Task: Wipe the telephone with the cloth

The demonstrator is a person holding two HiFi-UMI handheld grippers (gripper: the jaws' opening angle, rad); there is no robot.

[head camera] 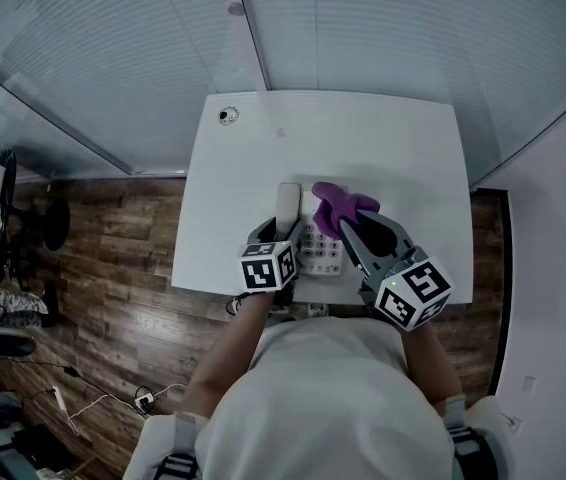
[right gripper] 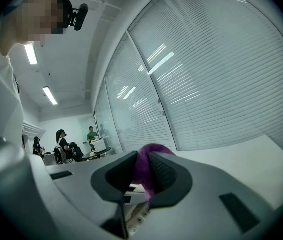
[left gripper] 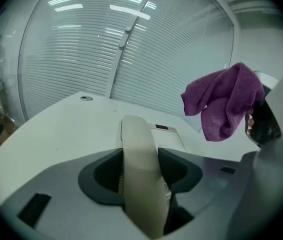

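Sitting between left jaws is handset (left gripper: 140, 154); between right jaws, cloth (right gripper: 145, 170).

White rectangular worktop (head camera: 253, 138) set against the far glass partition with horizontal white blinds (head camera: 383, 28). Dark wood-plank floor (head camera: 113, 248) on the left, loose cables (head camera: 93, 403) near left. Plain white wall (head camera: 563, 218) on the right. Ceiling strip lights (right gripper: 31, 54) are on. Seated people at desks (right gripper: 61, 146) far off.
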